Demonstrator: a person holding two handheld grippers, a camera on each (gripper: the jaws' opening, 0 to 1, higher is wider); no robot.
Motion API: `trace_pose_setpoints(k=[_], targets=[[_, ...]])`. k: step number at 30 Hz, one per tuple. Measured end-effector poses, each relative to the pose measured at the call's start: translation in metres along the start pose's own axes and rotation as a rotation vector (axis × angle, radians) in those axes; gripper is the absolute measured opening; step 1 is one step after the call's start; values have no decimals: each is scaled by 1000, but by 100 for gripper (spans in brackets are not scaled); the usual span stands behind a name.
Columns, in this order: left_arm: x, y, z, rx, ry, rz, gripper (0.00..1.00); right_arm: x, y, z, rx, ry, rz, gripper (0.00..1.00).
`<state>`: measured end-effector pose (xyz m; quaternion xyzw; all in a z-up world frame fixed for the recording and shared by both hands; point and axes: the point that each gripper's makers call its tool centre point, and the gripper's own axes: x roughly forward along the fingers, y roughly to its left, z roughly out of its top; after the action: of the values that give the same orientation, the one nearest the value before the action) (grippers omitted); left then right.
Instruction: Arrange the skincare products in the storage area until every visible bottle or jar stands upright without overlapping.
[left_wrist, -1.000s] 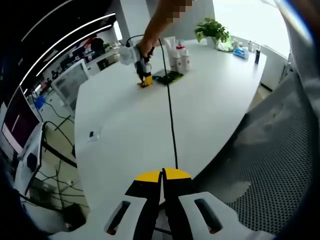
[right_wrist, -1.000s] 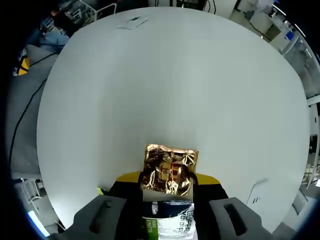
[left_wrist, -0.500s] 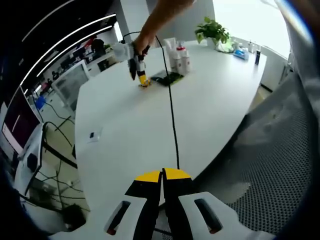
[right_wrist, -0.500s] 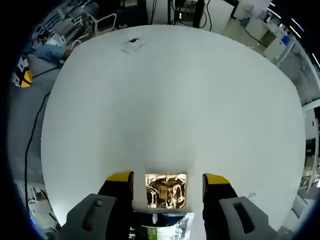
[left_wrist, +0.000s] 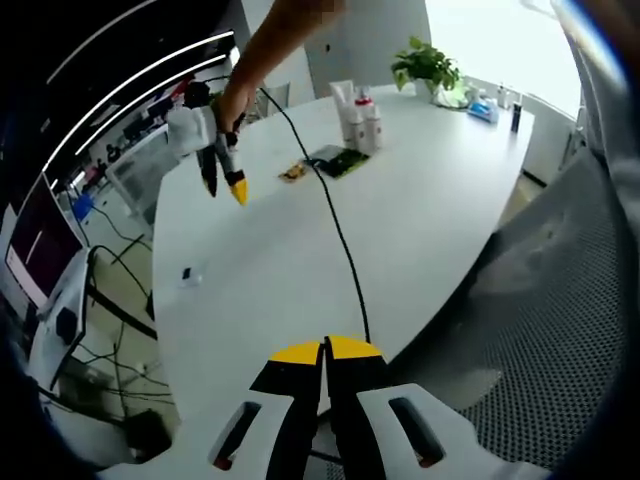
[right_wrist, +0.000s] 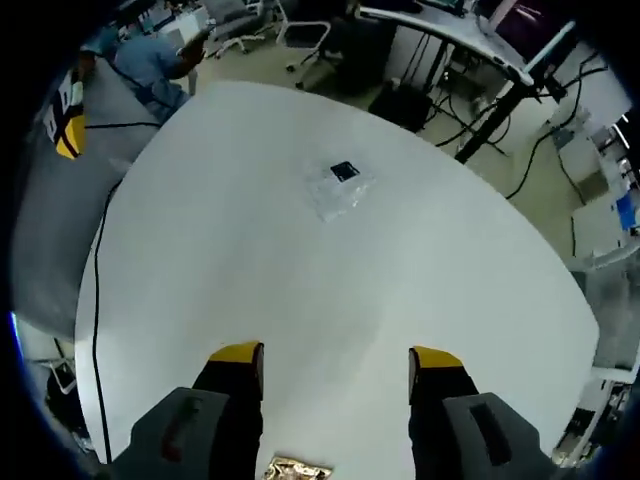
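1. right gripper (right_wrist: 335, 365): fingers spread wide w/ nothing between them, raised over the white table (right_wrist: 420, 260). seen from the left gripper view it hangs at 10 o'clock (left_wrist: 222, 183), tips pointing down, held by the person's hand (left_wrist: 228, 100).
2. left gripper (left_wrist: 325, 350): fingers pressed together, holding nothing, parked at the near table edge at 6 o'clock.
3. gold foil sachet (right_wrist: 295, 468) lies flat on the table at 6 o'clock in the right gripper view, just below the open fingers; in the left gripper view it's the small gold patch (left_wrist: 293, 172) at 11 o'clock, just beside a dark flat packet (left_wrist: 338, 160).
4. white bottles (left_wrist: 358, 115) stand upright in a tight cluster at 12 o'clock, near the dark packet; can't tell if they touch each other.
5. small clear pouch w/ a dark square (right_wrist: 340, 185) sits alone at 12 o'clock in the right gripper view, well apart from the rest.
6. step in hand, best guess: fetch the next item. keep fingers wide on approach, come in low + square, close only once centred.
7. watch the black cable (left_wrist: 335, 230) crossing the table; route the hand so it doesn't drag into the bottles.
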<state>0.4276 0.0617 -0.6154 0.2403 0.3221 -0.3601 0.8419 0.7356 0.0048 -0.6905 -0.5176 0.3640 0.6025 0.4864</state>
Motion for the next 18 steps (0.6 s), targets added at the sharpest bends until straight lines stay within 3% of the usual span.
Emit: trace_pose_setpoints(k=[9,11,18], targets=[[1,1,-1,-2,5,4,0,23,-5,47,-142,26,28,58],[1,2,-1,-4,3,5,0,29,-4,59,-207,29,38,57],[1,3,-1,-6,3,8,0,48,-3,82,-326,54,65,56]])
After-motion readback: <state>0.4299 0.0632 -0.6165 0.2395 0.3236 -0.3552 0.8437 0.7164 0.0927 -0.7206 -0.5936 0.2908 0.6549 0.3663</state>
